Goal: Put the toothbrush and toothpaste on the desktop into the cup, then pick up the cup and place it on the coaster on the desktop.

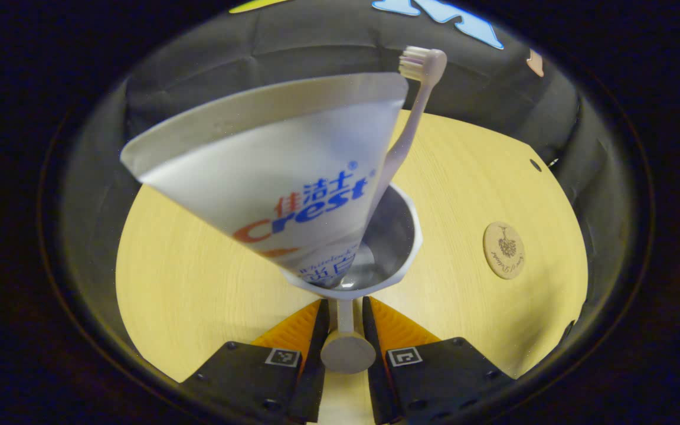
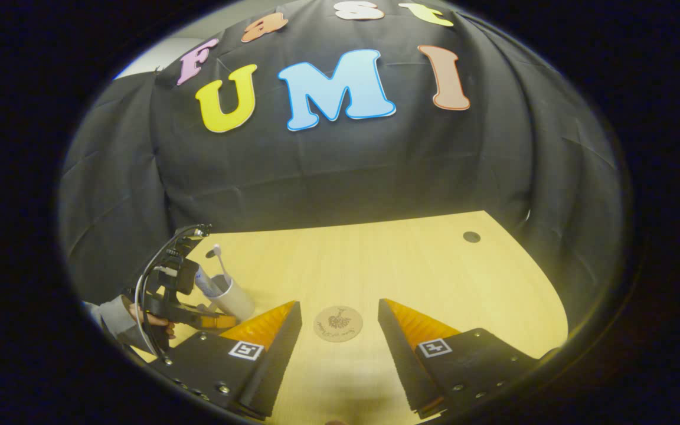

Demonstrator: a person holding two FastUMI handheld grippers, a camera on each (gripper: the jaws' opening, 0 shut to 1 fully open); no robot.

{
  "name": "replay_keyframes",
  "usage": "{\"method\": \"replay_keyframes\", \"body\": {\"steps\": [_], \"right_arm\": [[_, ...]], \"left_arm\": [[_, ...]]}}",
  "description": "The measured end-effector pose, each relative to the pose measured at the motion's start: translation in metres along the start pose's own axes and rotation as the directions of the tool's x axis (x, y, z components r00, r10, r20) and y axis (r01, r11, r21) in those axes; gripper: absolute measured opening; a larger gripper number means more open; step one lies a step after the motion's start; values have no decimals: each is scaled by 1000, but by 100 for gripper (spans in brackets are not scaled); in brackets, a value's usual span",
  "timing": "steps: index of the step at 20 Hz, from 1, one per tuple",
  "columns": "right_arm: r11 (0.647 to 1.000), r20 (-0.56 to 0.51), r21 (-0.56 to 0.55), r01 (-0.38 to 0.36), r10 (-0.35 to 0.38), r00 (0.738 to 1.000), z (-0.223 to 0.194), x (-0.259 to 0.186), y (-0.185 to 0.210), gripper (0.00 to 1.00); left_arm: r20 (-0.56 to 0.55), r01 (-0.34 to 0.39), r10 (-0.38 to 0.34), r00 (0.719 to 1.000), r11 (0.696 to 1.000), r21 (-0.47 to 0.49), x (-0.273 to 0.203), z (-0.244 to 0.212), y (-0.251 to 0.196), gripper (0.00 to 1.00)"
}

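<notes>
I see the cup (image 1: 375,248) with both items standing in it: the toothpaste (image 1: 275,183) tube leans out toward my left tool's camera with its flat crimped end up, and the toothbrush (image 1: 414,112) rises behind it, bristle head at the top. My left tool (image 1: 346,321) is closed on the cup's handle (image 1: 346,342), one finger pressing each side of it, with the wooden surface (image 1: 198,283) beneath. The round coaster (image 1: 504,249) lies flat on the surface to the right of the cup, apart from it.

The left gripper view gives me the cup's inside, pale and shiny, with the tube's lower end down in it. The right gripper view gives the outside instead: the cup (image 2: 235,299) as a small white cylinder, the brush and tube poking up, and the left tool (image 2: 198,319) reaching in level from the left, held by a hand (image 2: 150,319) in a grey sleeve (image 2: 113,321). I cannot tell from there whether the cup touches the surface.

My right tool (image 2: 340,330) hangs wide open with nothing between its fingers, tilted down at the surface, the coaster (image 2: 338,323) lying in the gap between its tips.
</notes>
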State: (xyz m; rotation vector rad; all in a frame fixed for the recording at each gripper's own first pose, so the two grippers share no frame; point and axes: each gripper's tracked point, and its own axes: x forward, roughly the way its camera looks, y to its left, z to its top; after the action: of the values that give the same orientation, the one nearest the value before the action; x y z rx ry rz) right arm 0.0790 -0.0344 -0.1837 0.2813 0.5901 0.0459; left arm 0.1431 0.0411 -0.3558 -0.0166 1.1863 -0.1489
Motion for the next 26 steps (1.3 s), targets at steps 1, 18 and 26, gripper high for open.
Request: {"method": "replay_keyframes", "body": {"steps": [1, 18, 26], "right_arm": [[1000, -5, 4, 3, -3, 1000, -1, 0, -2, 80], [999, -13, 51, 12, -11, 1000, -3, -10, -13, 80], [997, 6, 69, 42, -43, 999, -2, -24, -42, 80]], "left_arm": [[5, 3, -2, 1000, 1000, -2, -1, 0, -2, 31], [96, 46, -52, 994, 997, 62, -23, 25, -71, 39], [82, 130, -144, 986, 980, 153, -22, 24, -171, 34]]}}
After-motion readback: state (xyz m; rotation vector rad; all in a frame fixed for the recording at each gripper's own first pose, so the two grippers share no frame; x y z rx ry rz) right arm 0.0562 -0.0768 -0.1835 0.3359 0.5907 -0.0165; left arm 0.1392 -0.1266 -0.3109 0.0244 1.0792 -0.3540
